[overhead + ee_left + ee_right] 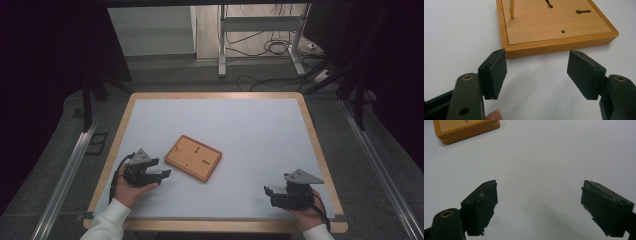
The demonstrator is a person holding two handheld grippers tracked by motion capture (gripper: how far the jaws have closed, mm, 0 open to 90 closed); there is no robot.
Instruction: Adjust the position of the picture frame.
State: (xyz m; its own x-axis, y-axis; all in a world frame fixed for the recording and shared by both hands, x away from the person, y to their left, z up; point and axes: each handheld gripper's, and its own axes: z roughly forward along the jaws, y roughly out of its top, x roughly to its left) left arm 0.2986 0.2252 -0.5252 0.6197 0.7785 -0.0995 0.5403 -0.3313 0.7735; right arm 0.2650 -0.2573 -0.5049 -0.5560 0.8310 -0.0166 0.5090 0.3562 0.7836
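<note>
A flat wooden board (193,157) with slots and small holes lies on the white table top, a little left of the middle. In the left gripper view the wooden board (554,25) has a thin brass pin (511,8) standing near its corner. My left gripper (164,177) rests just left of the board, jaws wide apart and empty; in its own view the left gripper (536,68) faces the board's near edge. My right gripper (267,194) lies at the front right, open and empty. In its own view the right gripper (539,200) looks over bare white surface, with a corner of the board (466,128) far off.
The white table top (250,130) has a light wooden rim (215,95). Metal rails (65,175) run along both sides. Behind the table stand a metal frame (222,45) and loose cables (272,47) on the floor.
</note>
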